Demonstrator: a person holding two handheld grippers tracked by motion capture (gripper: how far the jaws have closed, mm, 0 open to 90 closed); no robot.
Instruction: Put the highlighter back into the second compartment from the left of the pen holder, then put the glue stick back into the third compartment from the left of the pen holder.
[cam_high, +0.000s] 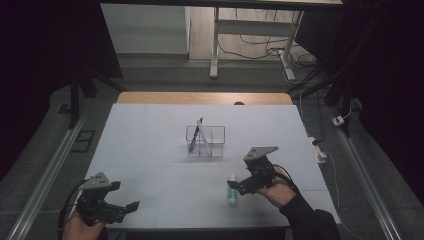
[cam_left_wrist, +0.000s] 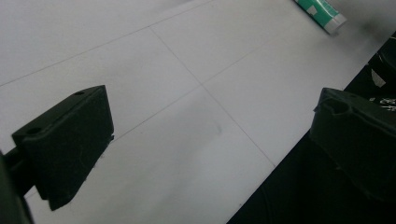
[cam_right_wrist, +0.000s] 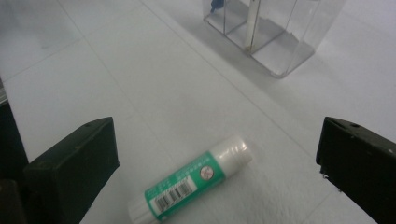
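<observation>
Glue stick (cam_right_wrist: 194, 183) lies flat on the desk (cam_high: 150, 150), between the spread fingers of the right gripper (cam_high: 239, 186), untouched. Left gripper (cam_high: 127, 209): fingers released, nothing between them, near the desk's front edge.

Dim room, dark at both sides; the white table (cam_high: 150, 150) is softly lit, shadows faint, gripper views slightly grainy.

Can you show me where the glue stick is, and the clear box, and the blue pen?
glue stick (cam_right_wrist: 191, 184): right gripper view, on its green label.
clear box (cam_high: 216, 145): high view, on its right front wall.
blue pen (cam_high: 195, 137): high view, on its barrel, standing tilted in the box's left compartment.
</observation>
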